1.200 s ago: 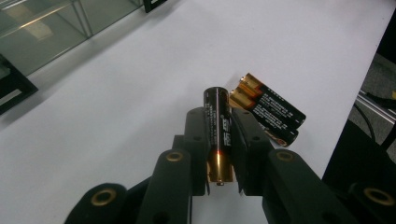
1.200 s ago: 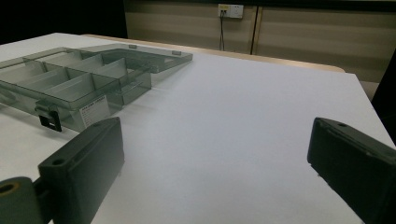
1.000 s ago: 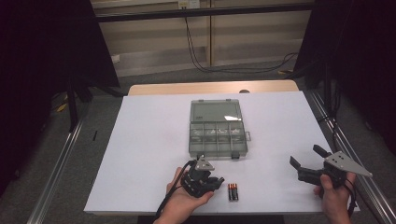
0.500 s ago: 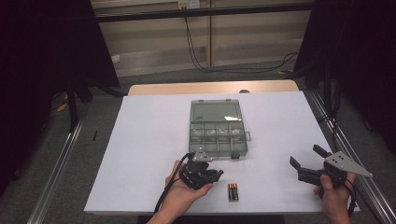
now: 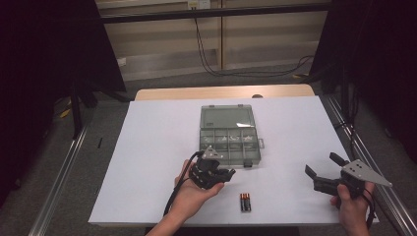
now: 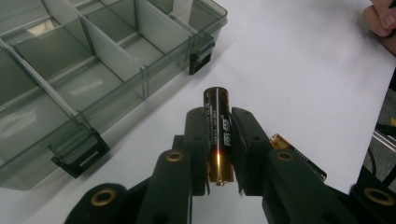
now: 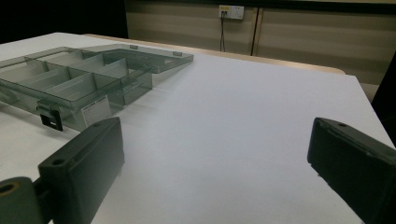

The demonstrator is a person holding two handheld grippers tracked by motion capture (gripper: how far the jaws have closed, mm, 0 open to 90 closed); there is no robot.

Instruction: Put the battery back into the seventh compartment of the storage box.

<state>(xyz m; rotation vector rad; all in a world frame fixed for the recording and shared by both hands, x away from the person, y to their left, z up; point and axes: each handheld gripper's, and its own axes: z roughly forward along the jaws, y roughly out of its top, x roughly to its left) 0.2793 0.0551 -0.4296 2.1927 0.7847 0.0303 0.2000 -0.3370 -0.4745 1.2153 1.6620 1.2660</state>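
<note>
A black-and-gold battery [image 6: 215, 100] is clamped lengthwise between the pads of my left gripper [image 6: 219, 116], tip pointing away, just above the white table. That gripper [image 5: 222, 174] hangs close to the near edge of a clear grey compartment box [image 5: 228, 135], whose lid lies open behind it. The box's empty front compartments [image 6: 93, 60] lie to the left of the held battery. Two more batteries [image 5: 245, 201] lie side by side near the table's front edge. My right gripper [image 5: 323, 164] stands open over the right side of the table, nothing between its jaws [image 7: 215, 140].
The white table top [image 5: 162, 147] has bare room left of the box and between the two grippers. Black latches [image 6: 201, 51] stick out from the box's front wall. The box [image 7: 70, 88] lies left of the right gripper. Metal rails [image 5: 59, 187] run along both table sides.
My left hand has lifted a little and moved away from the front edge toward the box, with the battery in its jaws. The right gripper has kept still.
</note>
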